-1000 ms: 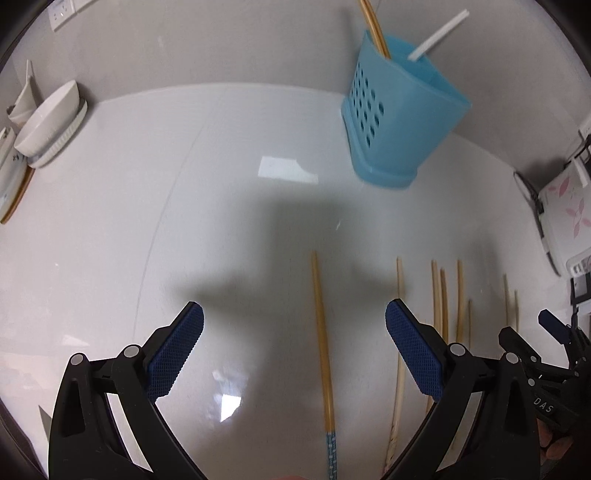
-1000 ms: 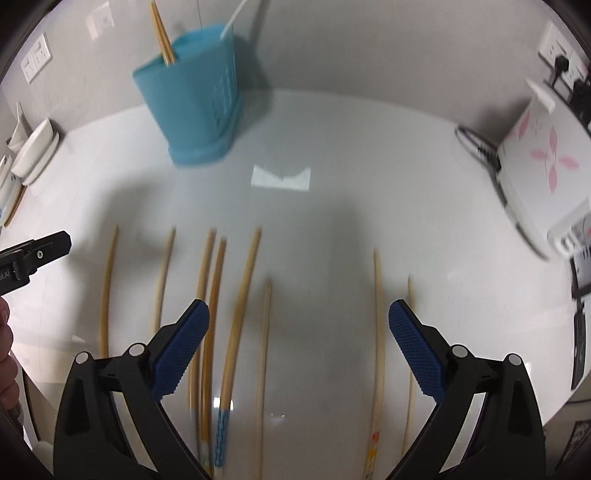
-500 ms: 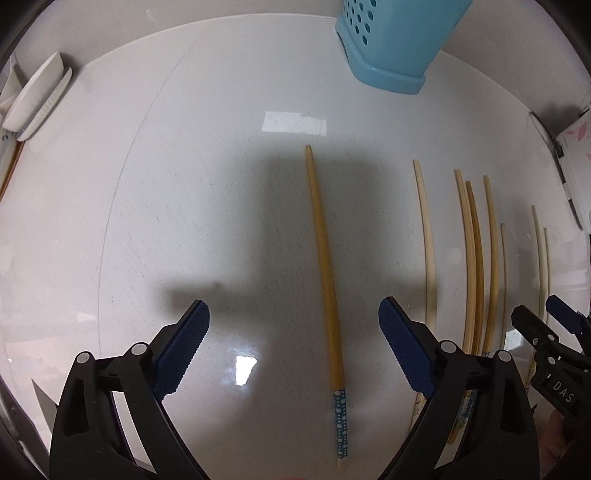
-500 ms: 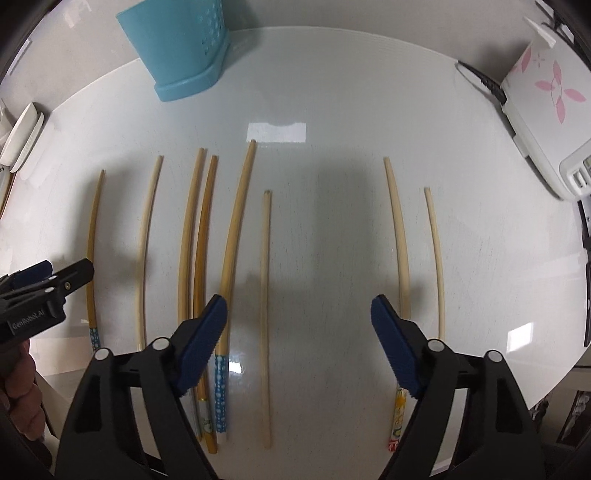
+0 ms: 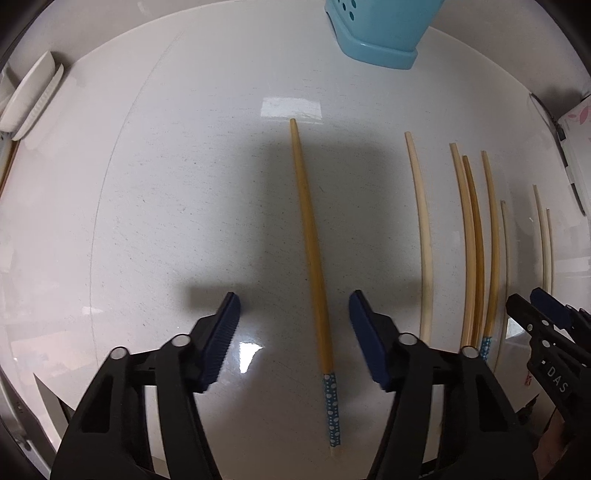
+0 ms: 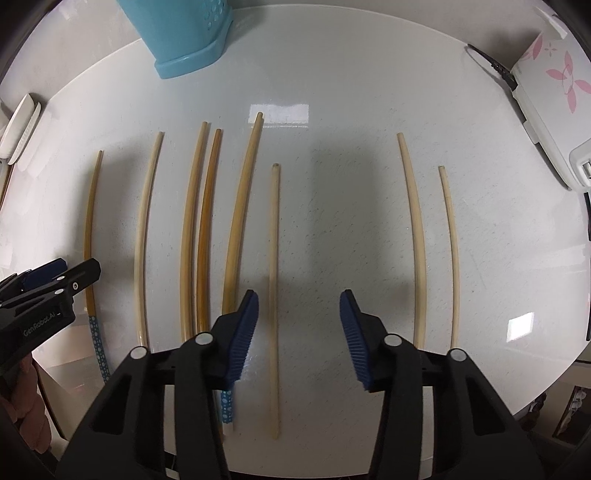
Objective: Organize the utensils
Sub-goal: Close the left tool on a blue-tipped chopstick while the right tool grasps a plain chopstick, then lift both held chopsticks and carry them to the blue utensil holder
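Observation:
Several bamboo chopsticks lie side by side on the white table (image 5: pixel 166 221). My left gripper (image 5: pixel 293 306) points down over a dark chopstick with a blue dotted end (image 5: pixel 312 240). Its jaws are closing with that chopstick between them, and the pads stand clear of it. My right gripper (image 6: pixel 299 299) hangs over a pale plain chopstick (image 6: pixel 274 258). Its jaws are closing too, with the stick near the left pad and untouched. The blue perforated utensil holder (image 5: pixel 376 33) stands at the far side, its top cut off by the frame.
White dishes (image 5: pixel 31 99) are stacked at the far left. A white appliance with pink flowers (image 6: pixel 554 85) and a black cable (image 6: pixel 491 62) sit at the right. The table's rounded edge (image 6: pixel 535 387) runs close on the near right.
Both grippers have sunk toward the table and tipped to look straight down. The jaws of each have narrowed from wide apart to about half, each around one chopstick.

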A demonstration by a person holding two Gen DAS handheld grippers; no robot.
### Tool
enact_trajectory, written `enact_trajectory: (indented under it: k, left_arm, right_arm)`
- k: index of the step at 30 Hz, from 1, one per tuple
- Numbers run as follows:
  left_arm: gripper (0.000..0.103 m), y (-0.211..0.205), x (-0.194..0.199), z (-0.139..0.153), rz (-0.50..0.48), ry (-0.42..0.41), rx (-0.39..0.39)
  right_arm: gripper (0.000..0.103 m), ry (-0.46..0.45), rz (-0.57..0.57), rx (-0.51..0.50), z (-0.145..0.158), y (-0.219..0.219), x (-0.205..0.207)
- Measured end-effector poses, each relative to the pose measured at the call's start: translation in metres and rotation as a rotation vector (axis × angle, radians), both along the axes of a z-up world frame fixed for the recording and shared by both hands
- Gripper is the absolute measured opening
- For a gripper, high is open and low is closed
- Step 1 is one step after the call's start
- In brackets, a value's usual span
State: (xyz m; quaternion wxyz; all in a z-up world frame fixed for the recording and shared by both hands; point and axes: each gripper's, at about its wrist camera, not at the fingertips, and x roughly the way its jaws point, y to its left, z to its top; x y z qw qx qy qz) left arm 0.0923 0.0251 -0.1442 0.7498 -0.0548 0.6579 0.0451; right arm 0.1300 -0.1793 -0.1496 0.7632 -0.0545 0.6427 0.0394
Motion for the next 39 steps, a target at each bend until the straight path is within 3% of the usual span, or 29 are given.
enact_trajectory:
  k: [6,9,15,24,39]
  left_arm:
    - [0.019,-0.002,0.005,0.001,-0.011,0.014,-0.017]
    - [0.009,-0.004,0.004,0.000,-0.016,0.019,-0.014]
    - [0.007,-0.005,0.002,0.002,-0.015,0.019,-0.027]
    - [0.007,-0.005,0.002,0.012,-0.023,-0.003,-0.025]
    - [0.007,-0.006,-0.007,0.056,-0.017,-0.088,-0.041]
  right_arm:
    - [0.025,0.027,0.002,0.003,-0.002,0.004,0.002]
    - [0.021,0.039,-0.001,0.003,-0.004,0.008,0.005]
    - [0.004,0.055,-0.011,0.001,-0.008,0.006,0.010]
    - [0.004,0.029,-0.011,0.007,0.000,0.006,0.014]
    - [0.004,-0.042,-0.005,0.026,0.030,-0.003,0.005]
